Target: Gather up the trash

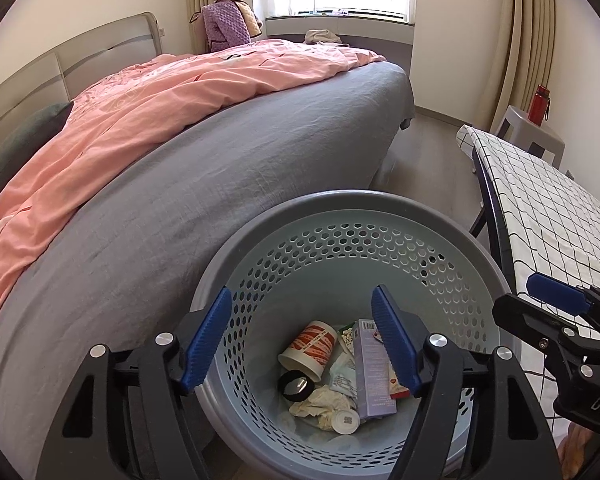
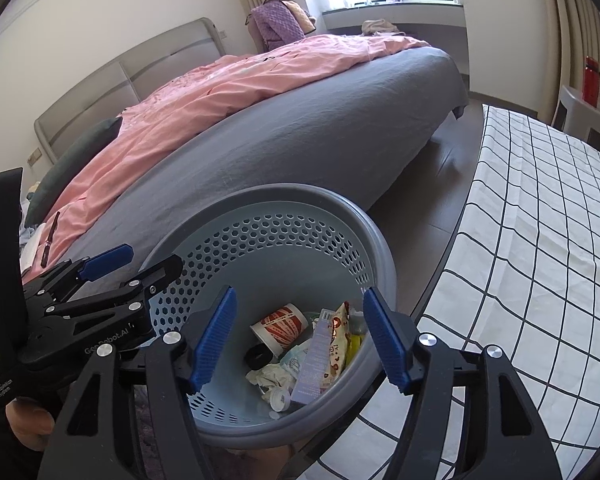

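Both units hang over the trash basket, which stands on the floor between the bed at left and the checked surface at right. Left hand-held gripper: fingers spread, nothing held. Right hand-held gripper: likewise spread and empty. Collected trash, including a paper cup and a long box with its long axis running near to far, lies at the basket bottom, directly below both. Neither is clearly nearer.

Perforated grey-blue bin upright, holding paper cup, wrappers
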`<state>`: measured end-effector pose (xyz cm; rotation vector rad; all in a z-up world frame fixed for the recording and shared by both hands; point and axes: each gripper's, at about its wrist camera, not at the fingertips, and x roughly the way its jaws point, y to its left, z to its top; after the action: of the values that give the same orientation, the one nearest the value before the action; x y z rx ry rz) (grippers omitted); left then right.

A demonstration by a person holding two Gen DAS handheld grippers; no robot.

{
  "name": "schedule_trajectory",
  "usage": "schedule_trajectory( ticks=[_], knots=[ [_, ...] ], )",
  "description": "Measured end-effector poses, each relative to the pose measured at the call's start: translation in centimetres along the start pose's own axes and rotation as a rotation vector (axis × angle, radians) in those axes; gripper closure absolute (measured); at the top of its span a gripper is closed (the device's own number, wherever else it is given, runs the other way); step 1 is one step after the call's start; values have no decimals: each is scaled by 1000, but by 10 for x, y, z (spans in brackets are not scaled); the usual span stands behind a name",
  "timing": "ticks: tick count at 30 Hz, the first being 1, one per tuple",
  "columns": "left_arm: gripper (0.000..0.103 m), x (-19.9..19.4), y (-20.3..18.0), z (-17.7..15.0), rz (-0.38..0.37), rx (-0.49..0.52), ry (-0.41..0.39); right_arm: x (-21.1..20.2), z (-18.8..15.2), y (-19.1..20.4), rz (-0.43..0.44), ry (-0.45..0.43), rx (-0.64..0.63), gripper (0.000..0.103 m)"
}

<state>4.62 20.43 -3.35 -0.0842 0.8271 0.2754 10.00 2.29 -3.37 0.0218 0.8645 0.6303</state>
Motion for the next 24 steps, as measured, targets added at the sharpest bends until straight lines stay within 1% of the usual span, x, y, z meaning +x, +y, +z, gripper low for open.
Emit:
schedule_trajectory(
  ticks=[11, 13, 24],
  knots=[
    [33, -1, 1, 1, 8, -6, -8, 1, -1, -1, -10, 0, 2, 36],
    [30, -2, 1, 1, 10, -8, -12, 0, -1, -1, -11, -1, 2, 36],
    [28, -4, 2, 2, 16, -12, -21, -2, -2, -1, -15, -5, 1, 36]
  ],
)
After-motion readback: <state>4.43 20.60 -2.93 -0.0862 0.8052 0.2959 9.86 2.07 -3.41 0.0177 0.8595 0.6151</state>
